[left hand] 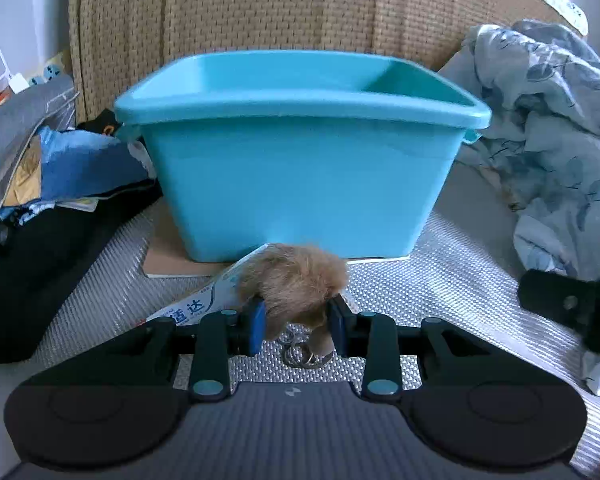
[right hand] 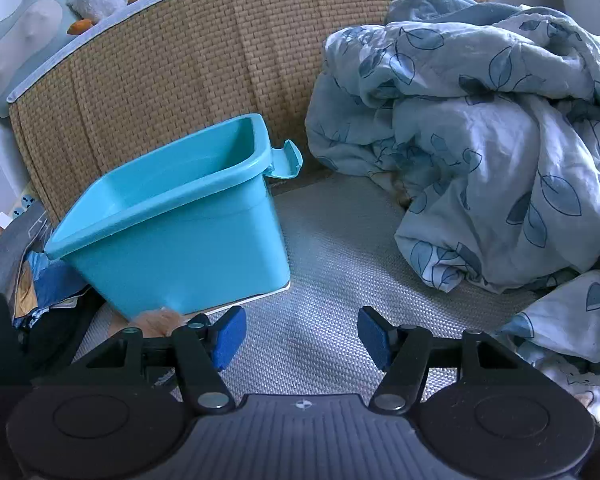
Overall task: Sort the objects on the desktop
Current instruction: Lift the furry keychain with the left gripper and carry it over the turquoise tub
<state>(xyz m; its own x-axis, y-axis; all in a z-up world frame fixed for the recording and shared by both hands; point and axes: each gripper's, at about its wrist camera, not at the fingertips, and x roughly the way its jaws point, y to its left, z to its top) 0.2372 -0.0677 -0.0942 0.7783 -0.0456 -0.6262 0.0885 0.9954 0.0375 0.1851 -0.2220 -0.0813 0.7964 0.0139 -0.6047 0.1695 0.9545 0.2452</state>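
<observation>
On the mat: furry keychain (left hand: pixel 296 292) is clenched by left gripper (left hand: pixel 298 326); right gripper (right hand: pixel 302 334) is held released.
Risk: soft fur may be lost short of the teal bin (left hand: pixel 300 168).

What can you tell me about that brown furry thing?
The furry keychain is a tan, fluffy puff with metal rings dangling beneath. The left gripper pinches it between blue pads, just in front of the blue tub, above the woven mat. The right view shows only a sliver.
</observation>
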